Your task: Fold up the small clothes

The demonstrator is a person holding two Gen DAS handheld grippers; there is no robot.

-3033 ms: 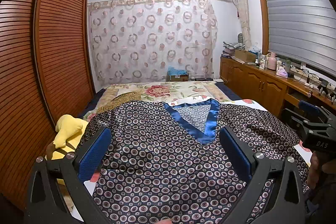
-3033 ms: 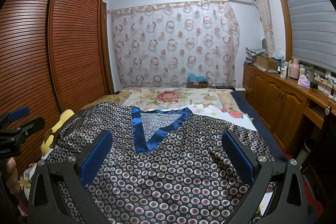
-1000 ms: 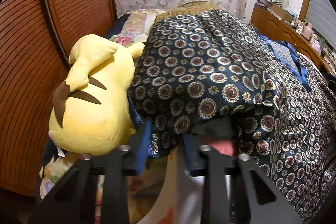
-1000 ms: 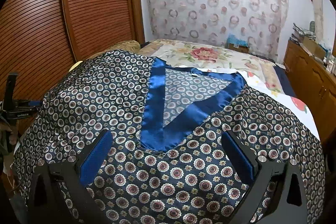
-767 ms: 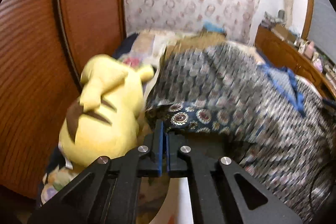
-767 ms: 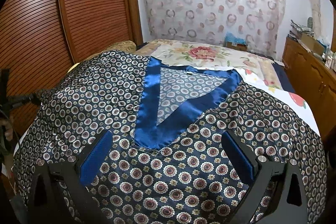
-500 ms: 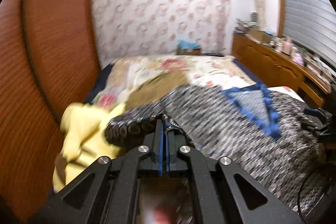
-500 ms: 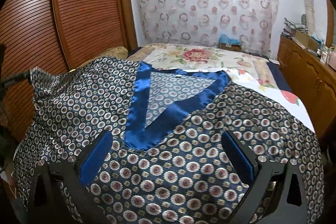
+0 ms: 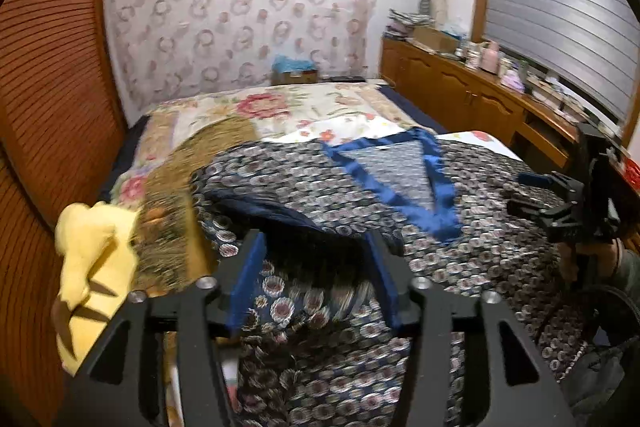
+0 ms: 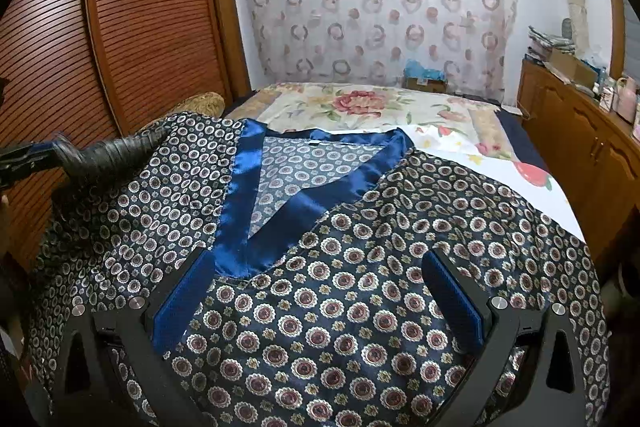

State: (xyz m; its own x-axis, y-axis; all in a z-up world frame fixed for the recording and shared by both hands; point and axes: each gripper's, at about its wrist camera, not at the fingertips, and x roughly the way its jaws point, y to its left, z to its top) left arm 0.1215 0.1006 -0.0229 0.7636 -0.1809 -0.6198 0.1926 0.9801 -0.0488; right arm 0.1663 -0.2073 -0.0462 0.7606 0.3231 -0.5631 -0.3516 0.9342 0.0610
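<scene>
A dark patterned satin top (image 10: 360,267) with a blue V-neck trim (image 10: 248,195) lies spread on the bed; it also shows in the left wrist view (image 9: 440,235). Its left sleeve (image 9: 280,219) is folded over onto the body, dark lining up. My left gripper (image 9: 316,279) is open, its jaws on either side of the folded sleeve edge. My right gripper (image 10: 316,295) is open and empty, hovering over the top's front below the neckline. The left gripper (image 10: 24,159) shows at the left edge of the right wrist view, the right gripper (image 9: 568,203) at the right of the left wrist view.
A yellow plush toy (image 9: 88,259) lies at the bed's left edge beside a wooden slatted wardrobe (image 10: 120,27). A floral bedspread (image 10: 360,107) covers the far half of the bed. A wooden counter (image 9: 500,107) with clutter runs along the right wall.
My left gripper carried the left sleeve up and inward over the top, then opened and let it go. The right gripper stayed open over the top's front.
</scene>
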